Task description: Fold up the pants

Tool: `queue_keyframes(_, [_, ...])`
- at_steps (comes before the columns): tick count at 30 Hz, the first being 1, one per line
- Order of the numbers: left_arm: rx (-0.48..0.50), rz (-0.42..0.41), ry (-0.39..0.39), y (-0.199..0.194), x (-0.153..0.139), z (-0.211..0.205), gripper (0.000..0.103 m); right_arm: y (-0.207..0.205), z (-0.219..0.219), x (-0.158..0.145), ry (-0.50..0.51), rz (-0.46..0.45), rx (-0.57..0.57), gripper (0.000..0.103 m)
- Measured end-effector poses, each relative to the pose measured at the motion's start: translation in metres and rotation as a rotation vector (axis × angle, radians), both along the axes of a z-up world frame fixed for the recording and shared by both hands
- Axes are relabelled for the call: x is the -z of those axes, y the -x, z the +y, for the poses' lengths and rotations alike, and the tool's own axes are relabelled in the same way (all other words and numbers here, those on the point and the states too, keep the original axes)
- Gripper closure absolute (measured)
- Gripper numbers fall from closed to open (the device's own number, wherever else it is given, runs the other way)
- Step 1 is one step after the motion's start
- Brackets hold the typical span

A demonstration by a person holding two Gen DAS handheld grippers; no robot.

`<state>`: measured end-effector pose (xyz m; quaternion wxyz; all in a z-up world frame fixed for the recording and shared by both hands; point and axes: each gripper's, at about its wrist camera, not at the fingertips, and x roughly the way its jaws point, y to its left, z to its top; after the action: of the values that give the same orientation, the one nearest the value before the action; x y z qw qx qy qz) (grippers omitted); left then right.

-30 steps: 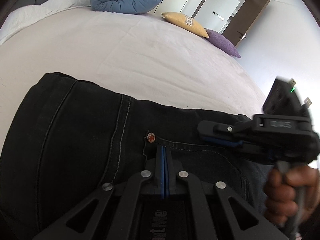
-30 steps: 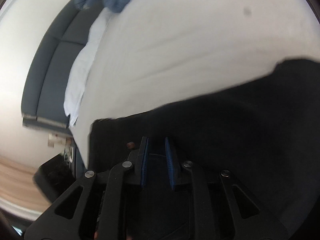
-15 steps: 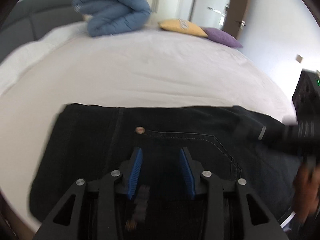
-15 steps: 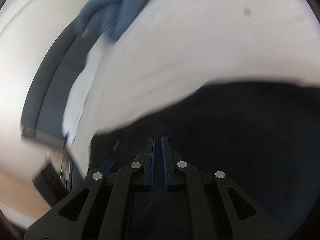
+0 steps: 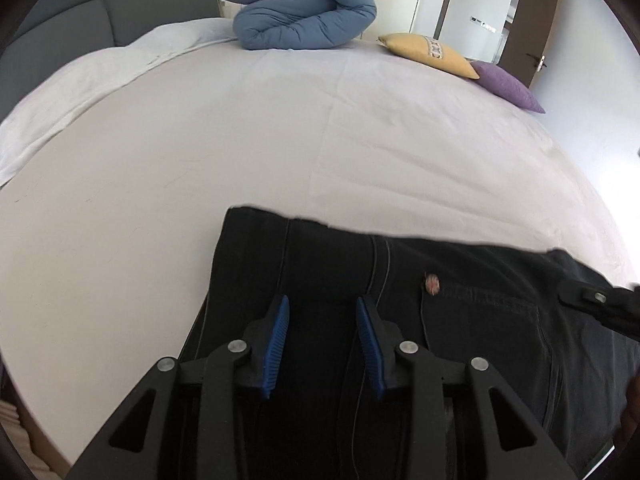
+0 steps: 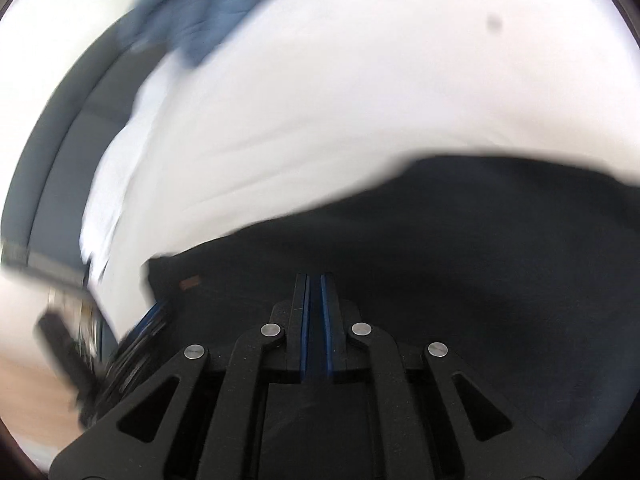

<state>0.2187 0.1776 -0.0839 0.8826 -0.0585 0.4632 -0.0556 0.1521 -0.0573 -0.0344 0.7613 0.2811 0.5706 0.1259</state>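
Black jeans (image 5: 460, 320) lie on the white bed (image 5: 240, 140) at the near edge, waistband with a copper rivet (image 5: 433, 283) showing. My left gripper (image 5: 322, 308) is open and empty, just above the waistband end. In the right wrist view, which is blurred, the jeans (image 6: 480, 260) fill the lower half. My right gripper (image 6: 315, 284) has its blue pads nearly together with dark cloth between them; it looks shut on the jeans. Its tip also shows in the left wrist view (image 5: 600, 300) at the right edge.
A rolled blue duvet (image 5: 296, 12) lies at the bed's far end, with a yellow pillow (image 5: 432, 54) and a purple pillow (image 5: 508, 86) to its right. A grey headboard (image 5: 80, 8) is at the left. A door (image 5: 536, 20) stands behind.
My left gripper let go of the waistband, opened and drew back to the left. My right gripper closed on the jeans and is moving; its view is blurred.
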Motion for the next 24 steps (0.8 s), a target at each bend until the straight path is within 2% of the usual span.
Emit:
queue_keyframes(3, [-0.005,0.008,0.067,-0.017,0.002,0.012,0.065,-0.008,0.028,-0.030,-0.051,-0.049,-0.147,0.077])
queue_keyframes(4, [-0.011,-0.006,0.081,-0.013,-0.004,0.016,0.067,-0.013,0.041,-0.034,-0.074,-0.053,-0.182,0.064])
queue_keyframes(5, [-0.026,-0.033,0.092,-0.007,-0.010,0.020,0.067,-0.026,0.063,-0.039,-0.088,-0.051,-0.214,0.056])
queue_keyframes(9, [-0.147,-0.168,0.144,0.039,-0.040,0.053,0.067,-0.042,0.128,-0.041,-0.165,-0.017,-0.347,0.056])
queue_keyframes(12, [-0.176,-0.164,0.172,0.061,-0.045,0.069,0.067,-0.045,0.183,-0.028,-0.171,0.024,-0.455,0.056])
queue_keyframes(15, [-0.151,-0.154,0.176,0.068,-0.051,0.067,0.067,-0.054,0.203,0.005,-0.112,0.082,-0.444,0.061])
queue_keyframes(16, [-0.148,-0.152,0.176,0.068,-0.052,0.067,0.067,-0.057,0.201,0.009,-0.128,0.078,-0.418,0.062])
queue_keyframes(17, [-0.139,-0.144,0.185,0.070,-0.053,0.065,0.067,-0.073,0.208,0.014,-0.150,0.074,-0.398,0.064])
queue_keyframes(19, [-0.126,-0.120,0.196,0.060,-0.047,0.059,0.067,-0.077,0.205,0.017,-0.172,0.086,-0.362,0.072])
queue_keyframes(21, [-0.110,-0.093,0.186,0.051,-0.038,0.051,0.067,-0.083,0.198,0.019,-0.187,0.091,-0.342,0.072])
queue_keyframes(24, [-0.076,0.037,0.150,0.033,-0.005,0.037,0.068,-0.080,0.198,0.021,-0.213,0.091,-0.319,0.071])
